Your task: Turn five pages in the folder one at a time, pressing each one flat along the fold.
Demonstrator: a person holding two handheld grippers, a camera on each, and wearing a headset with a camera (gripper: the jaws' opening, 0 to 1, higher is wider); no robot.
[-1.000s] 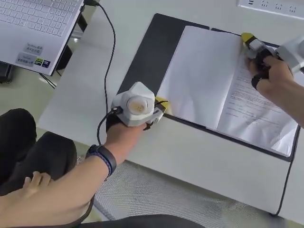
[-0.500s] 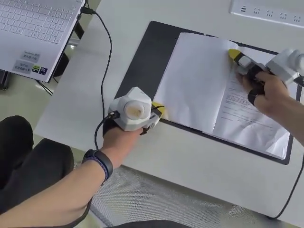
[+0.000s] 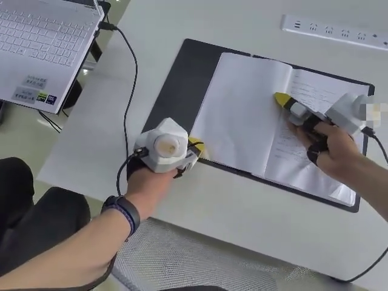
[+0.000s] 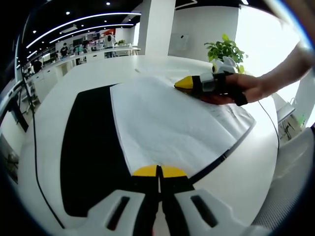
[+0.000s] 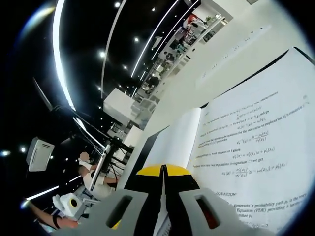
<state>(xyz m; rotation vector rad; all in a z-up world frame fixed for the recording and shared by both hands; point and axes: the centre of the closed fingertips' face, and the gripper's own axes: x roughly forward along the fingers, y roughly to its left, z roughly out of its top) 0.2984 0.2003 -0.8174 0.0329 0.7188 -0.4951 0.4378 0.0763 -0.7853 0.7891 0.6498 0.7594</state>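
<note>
Head view, right gripper [image 3: 280, 98] jaws closed, tips on folder [image 3: 182, 85] fold

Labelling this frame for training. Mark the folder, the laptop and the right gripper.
folder [image 3: 180, 85], head view, bare black left cover.
laptop [image 3: 42, 33], head view, its keyboard.
right gripper [image 3: 282, 99], head view, yellow jaw tips by the fold.

Open folder [image 3: 180, 85] on table [image 3: 242, 206], laptop [image 3: 42, 36] left, power strip [image 3: 333, 31] behind

Office: laptop [image 3: 45, 45], power strip [image 3: 333, 31], ceiling light strips [image 4: 83, 19].
</note>
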